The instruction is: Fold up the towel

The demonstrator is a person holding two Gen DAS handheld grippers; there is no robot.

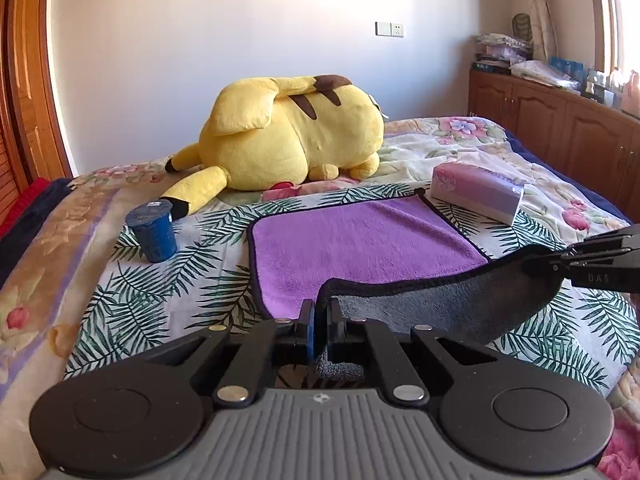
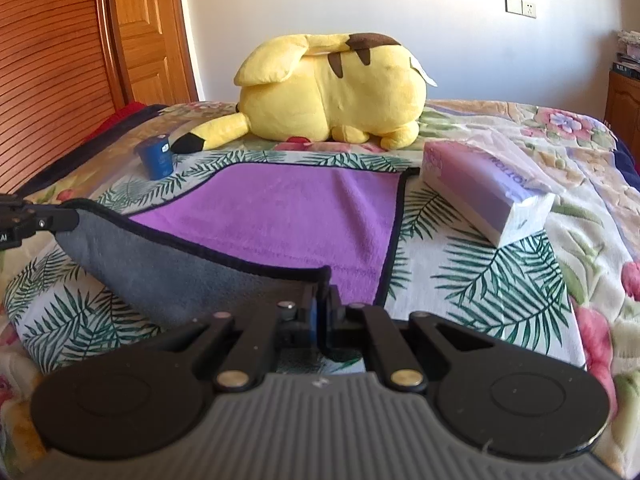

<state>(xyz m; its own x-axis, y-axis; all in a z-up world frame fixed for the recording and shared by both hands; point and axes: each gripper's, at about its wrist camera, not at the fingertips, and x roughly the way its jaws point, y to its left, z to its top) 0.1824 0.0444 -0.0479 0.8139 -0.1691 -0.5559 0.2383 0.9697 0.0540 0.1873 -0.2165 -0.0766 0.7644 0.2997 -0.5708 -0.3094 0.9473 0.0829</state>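
A purple towel point(image 1: 352, 244) with a grey underside and dark trim lies on the leaf-print bedspread; it also shows in the right wrist view point(image 2: 288, 216). Its near edge is lifted, showing the grey side point(image 1: 460, 300). My left gripper point(image 1: 320, 320) is shut on the towel's near left corner. My right gripper point(image 2: 322, 312) is shut on the near right corner. The right gripper also shows at the right edge of the left wrist view point(image 1: 560, 262), and the left gripper shows at the left edge of the right wrist view point(image 2: 68, 216). The held edge sags between the two.
A yellow plush toy point(image 1: 292, 136) lies behind the towel. A blue cup point(image 1: 154, 232) stands to its left and a purple tissue pack point(image 1: 476, 192) to its right. Wooden cabinets point(image 1: 560, 120) line the right wall, a wooden door point(image 2: 152, 32) the left.
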